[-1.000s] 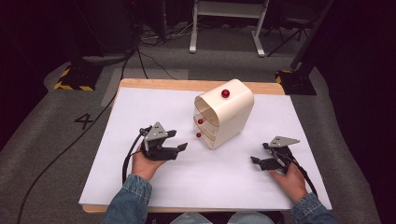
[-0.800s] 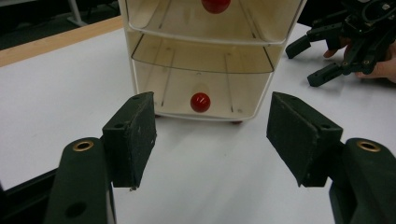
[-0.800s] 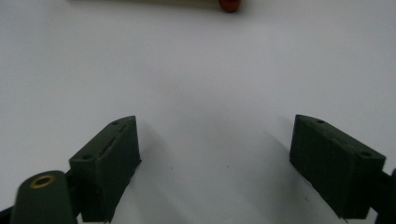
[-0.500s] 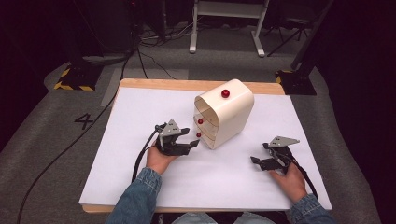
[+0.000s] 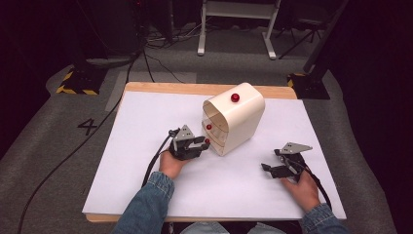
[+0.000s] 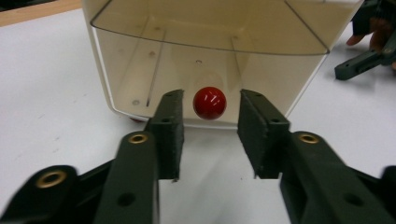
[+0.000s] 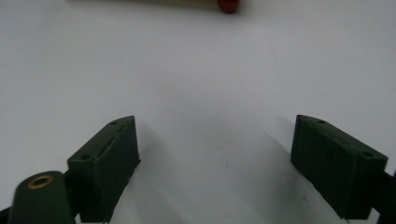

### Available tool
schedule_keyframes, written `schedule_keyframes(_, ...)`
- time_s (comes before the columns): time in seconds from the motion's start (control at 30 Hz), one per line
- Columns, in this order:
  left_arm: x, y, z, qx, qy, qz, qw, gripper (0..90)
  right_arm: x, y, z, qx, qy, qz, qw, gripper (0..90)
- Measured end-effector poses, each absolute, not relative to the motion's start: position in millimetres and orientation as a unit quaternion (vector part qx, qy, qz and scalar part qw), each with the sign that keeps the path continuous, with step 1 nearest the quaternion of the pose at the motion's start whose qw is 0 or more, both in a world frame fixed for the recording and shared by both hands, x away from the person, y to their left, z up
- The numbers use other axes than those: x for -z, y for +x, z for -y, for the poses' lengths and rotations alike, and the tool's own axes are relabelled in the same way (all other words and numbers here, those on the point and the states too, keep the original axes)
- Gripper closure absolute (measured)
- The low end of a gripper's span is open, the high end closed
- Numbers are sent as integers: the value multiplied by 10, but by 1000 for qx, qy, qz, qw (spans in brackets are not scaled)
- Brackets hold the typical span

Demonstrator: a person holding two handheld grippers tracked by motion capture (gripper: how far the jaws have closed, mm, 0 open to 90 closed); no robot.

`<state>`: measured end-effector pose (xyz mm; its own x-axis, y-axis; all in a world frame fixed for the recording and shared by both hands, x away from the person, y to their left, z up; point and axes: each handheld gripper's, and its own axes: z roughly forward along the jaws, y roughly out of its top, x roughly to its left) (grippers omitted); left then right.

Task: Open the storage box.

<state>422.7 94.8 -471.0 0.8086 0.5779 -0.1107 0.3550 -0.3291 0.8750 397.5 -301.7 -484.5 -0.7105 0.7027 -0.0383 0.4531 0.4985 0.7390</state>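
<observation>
From where I stand, the left gripper [image 5: 202, 143] is nosed right up to the front of the cream drawer box [image 5: 243, 109], which sits a little past the middle of the white table [image 5: 146, 112] with its long axis running back from about seven o'clock toward one o'clock. Its jaws have just been closing, and the lowest red knob [image 6: 209, 102] sits between them at their twelve o'clock. In the left gripper view there is a sliver of daylight on each side of the ball, so I'd call the claw narrowed around it but not yet pinching. The coming pull, I'd judge, wants the pads to meet the knob squarely and then draw back along the box's long axis. The left hand [image 5: 171, 165] is plainly the nearer one; the right gripper [image 5: 267, 169] rests well apart at the box's four o'clock, jaws spread wide over bare table. The high view adds two more red knobs, one on the box's top [image 5: 235, 97] and one on a higher drawer [image 5: 209, 126]. The left gripper view shows the clear drawer front [image 6: 210, 46] and the gap at the pads, which the high view is too small to settle.
</observation>
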Motion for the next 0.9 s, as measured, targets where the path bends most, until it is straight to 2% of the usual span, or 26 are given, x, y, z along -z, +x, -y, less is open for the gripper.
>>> schedule_keyframes(0.07, 4706, 4230, -935, -121, 809, -288, 498, 724, 4845, 3974, 3016, -367, 340, -849, 170, 152)
schedule_keyframes(0.53, 4613, 4195, -951, -118, 817, -294, 481, 734, 4845, 3963, 3010, -367, 339, -848, 176, 152)
schedule_keyframes(0.9, 4539, 3918, -1260, -132, 821, -295, 471, 733, 4845, 3971, 3015, -367, 339, -849, 172, 154)
